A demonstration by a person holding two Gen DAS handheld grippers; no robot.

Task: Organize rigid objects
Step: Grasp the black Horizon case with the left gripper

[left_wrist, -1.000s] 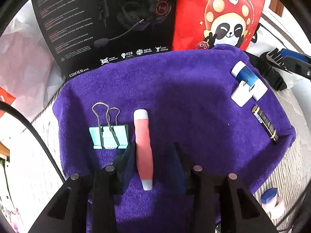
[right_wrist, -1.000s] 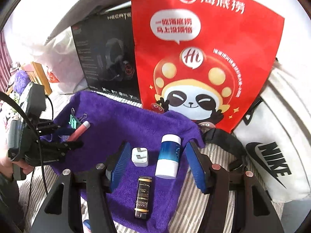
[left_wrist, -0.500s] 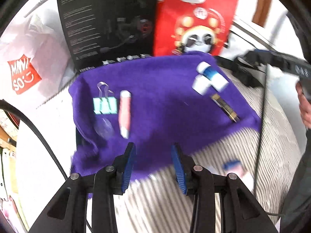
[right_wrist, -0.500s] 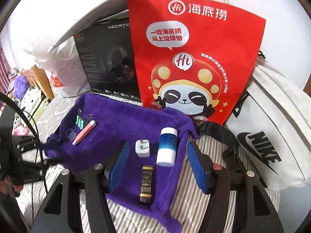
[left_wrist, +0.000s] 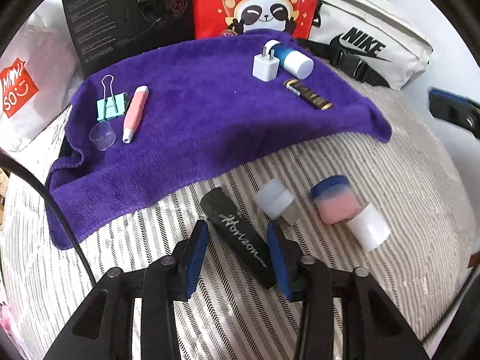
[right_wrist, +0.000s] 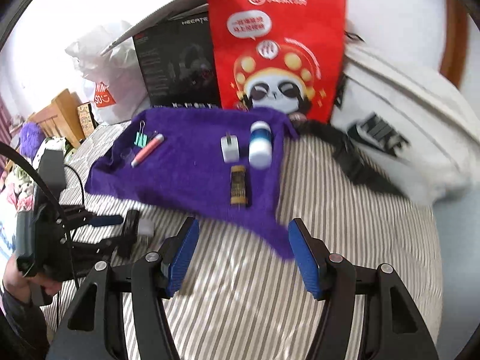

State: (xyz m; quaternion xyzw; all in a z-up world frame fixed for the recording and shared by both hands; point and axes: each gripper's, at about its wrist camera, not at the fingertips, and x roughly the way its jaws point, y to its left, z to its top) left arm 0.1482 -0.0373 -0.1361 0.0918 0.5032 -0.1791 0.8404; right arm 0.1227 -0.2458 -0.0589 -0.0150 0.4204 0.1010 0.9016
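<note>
Left gripper (left_wrist: 237,252) over striped bed (left_wrist: 390,162), fingers opening and spread around black Horizon case (left_wrist: 240,240), pads not pressing it. Right gripper (right_wrist: 243,255) fingers spread, nothing between, over bare bedding. Towel (left_wrist: 195,126) carries clip (left_wrist: 111,106), pink pen (left_wrist: 135,114), charger (left_wrist: 265,66), bottle (left_wrist: 292,60), lipstick (left_wrist: 309,94).

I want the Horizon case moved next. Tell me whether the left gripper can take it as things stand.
Probably yes. The black Horizon case lies on the striped cover between the opening fingers of the left gripper, nothing on top; the frosted cap sits close beside it.
</note>
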